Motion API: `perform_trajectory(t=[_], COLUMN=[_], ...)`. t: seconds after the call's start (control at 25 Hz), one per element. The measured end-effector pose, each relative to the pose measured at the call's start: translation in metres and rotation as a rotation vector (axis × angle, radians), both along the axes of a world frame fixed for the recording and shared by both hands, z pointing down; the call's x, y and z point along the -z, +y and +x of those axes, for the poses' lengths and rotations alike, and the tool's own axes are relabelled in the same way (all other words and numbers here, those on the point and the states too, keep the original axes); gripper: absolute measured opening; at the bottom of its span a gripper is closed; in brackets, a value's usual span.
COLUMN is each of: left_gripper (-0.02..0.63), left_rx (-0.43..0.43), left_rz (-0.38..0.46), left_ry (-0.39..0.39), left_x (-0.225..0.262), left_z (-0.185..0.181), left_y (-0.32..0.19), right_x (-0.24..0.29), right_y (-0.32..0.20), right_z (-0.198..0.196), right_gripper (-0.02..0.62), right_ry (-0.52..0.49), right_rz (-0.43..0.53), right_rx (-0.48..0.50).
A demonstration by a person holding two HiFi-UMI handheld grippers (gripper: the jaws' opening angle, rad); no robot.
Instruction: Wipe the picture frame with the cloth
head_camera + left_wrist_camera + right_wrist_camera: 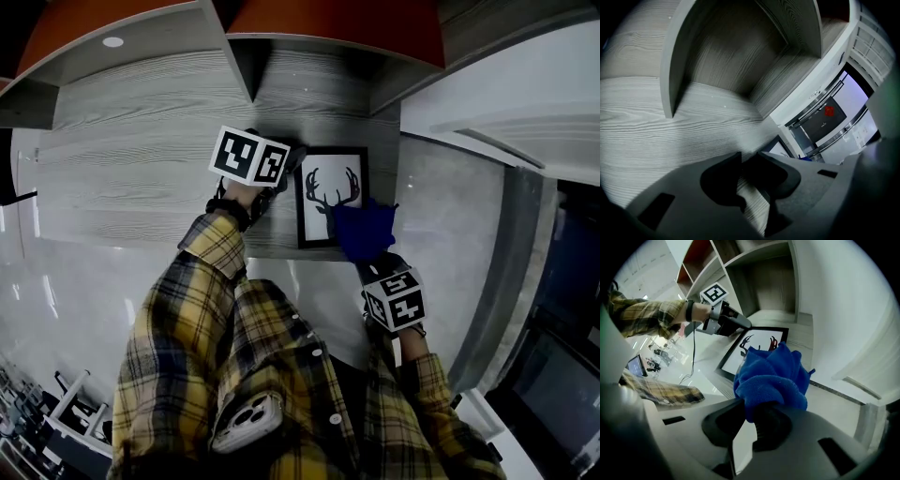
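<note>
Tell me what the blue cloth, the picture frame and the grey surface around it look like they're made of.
Cloth: soft microfibre or terry, judging by its fuzzy nap and plump folds.
Picture frame: thin black matte moulding, wood or plastic, can't tell which; a white antler print sits inside.
Grey surface: probably wood-grain laminate, given the even, matte streaks.

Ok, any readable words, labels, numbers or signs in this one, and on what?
No readable text anywhere.
The picture frame: antlered silhouette only, no words.
Marker cubes on left gripper and right gripper: coded squares, not text.
Red mark on the appliance door: too blurred to read.
</note>
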State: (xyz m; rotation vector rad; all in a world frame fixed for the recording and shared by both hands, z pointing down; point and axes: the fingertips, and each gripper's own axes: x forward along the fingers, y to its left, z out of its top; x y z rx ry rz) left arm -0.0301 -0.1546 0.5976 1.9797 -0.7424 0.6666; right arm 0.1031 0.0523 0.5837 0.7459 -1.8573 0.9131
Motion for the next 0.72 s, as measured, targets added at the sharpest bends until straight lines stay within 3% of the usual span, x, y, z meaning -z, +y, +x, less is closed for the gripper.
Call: perform_trajectory(t=[0.24,0.4,0.56,0.72], left_gripper=[0.102,0.102,0.101,0.098], left_rx=[0.022,0.038,0.048,0.053], left_rz=[0.027,0.092,0.14,0.214], left_ry=[-0.022,-0.04,0.009,0.105], left_x=[-0.001,0.027,0.072,0.131], left_z=[-0.008,-0.025,-0.027,-0.026], left_y=[0.003,-0.002,0.011,0.015], right_x=[0.045,0.083,0.13,0.182], right_y=[-0.028,-0.063,-0.087,-0.115], right_z=[-0.004,-0.014,-0.023,-0.039], right_gripper=[0.044,0.044,0.044,0.044], right_ry=[-0.099,-0.181,-0.267,-0.371], right_rz=[0.109,0.219,0.313,0.42], right_rx=[-0.078,-0.104,-0.12,-0.119])
